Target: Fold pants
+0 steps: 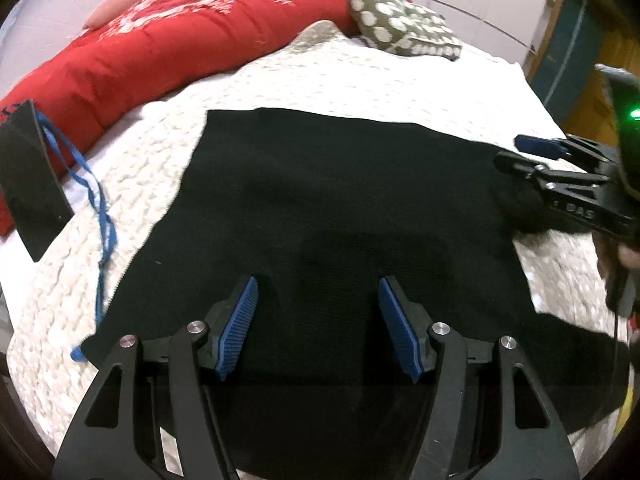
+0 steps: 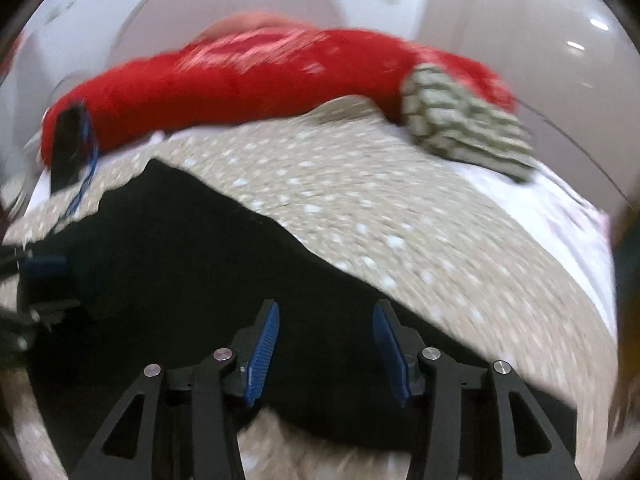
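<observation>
The black pants (image 1: 340, 200) lie flat on the cream bedspread (image 1: 132, 168), folded into a broad dark panel. My left gripper (image 1: 318, 296) hovers over their near part, open, with nothing between its blue pads (image 1: 240, 320). At the right edge of the left wrist view, my right gripper (image 1: 510, 152) reaches in over the pants' far right corner. In the blurred right wrist view, the right gripper (image 2: 325, 320) is open above the pants (image 2: 192, 264), its blue pads (image 2: 264, 352) empty. The left gripper's tip (image 2: 40, 268) shows at the left edge.
A red quilt with a white pattern (image 1: 192, 40) lies along the far side of the bed. A green pillow with white dots (image 1: 400, 24) sits at the far right. A black card on a blue cord (image 1: 32, 176) lies at the left.
</observation>
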Available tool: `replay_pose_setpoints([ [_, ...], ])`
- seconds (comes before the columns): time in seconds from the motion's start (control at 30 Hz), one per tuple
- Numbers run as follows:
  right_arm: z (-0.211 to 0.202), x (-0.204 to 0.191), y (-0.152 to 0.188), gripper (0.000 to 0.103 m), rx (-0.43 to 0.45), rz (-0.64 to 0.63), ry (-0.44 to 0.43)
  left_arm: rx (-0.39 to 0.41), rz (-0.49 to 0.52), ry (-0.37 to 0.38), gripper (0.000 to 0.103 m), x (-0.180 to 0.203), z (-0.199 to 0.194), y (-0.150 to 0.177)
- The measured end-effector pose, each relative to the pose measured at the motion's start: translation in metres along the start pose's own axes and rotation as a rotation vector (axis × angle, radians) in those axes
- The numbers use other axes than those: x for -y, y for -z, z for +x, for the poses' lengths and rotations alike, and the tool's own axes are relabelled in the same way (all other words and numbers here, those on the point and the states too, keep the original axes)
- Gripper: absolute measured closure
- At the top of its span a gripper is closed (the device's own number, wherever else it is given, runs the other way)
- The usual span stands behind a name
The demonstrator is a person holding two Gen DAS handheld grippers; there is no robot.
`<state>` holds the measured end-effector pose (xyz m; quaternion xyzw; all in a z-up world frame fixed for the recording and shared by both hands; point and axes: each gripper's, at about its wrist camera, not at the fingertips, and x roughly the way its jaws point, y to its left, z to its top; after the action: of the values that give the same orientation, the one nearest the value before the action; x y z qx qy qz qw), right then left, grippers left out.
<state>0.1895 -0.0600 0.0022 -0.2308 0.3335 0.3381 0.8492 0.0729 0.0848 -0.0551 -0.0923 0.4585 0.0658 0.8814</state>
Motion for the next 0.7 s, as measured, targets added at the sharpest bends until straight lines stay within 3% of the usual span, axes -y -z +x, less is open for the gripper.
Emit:
replay_pose_setpoints([
  [0.2, 0.059, 0.017, -0.024, 0.049, -0.108, -0.123, -0.105, -0.032, -0.043, -0.007, 0.040, -0.021, 0.021, -0.006],
  [0.33, 0.085, 0.028, -0.022, 0.053, -0.168, -0.059, -0.184, -0.018, -0.032, -0.011, 0.040, -0.020, 0.024, -0.005],
  [0.37, 0.083, 0.027, -0.020, 0.067, -0.155, -0.053, -0.193, -0.014, -0.031, -0.009, 0.040, -0.020, 0.024, -0.005],
  [0.4, 0.079, 0.024, -0.019, 0.073, -0.144, -0.053, -0.200, -0.012, -0.032, -0.005, 0.040, -0.021, 0.024, -0.005],
  [0.43, 0.074, 0.020, -0.016, 0.086, -0.128, -0.059, -0.179, -0.011, -0.034, 0.002, 0.040, -0.023, 0.023, -0.004],
  [0.47, 0.068, 0.015, -0.014, 0.093, -0.120, -0.065, -0.149, -0.012, -0.040, 0.008, 0.040, -0.025, 0.021, -0.004],
  [0.57, 0.036, 0.003, -0.008, 0.099, -0.074, -0.063, -0.094, 0.021, -0.078, -0.020, 0.040, -0.037, 0.005, -0.002],
  [0.7, -0.037, -0.023, 0.005, 0.099, 0.047, -0.061, -0.039, 0.077, -0.152, -0.060, 0.040, -0.067, -0.023, 0.002],
])
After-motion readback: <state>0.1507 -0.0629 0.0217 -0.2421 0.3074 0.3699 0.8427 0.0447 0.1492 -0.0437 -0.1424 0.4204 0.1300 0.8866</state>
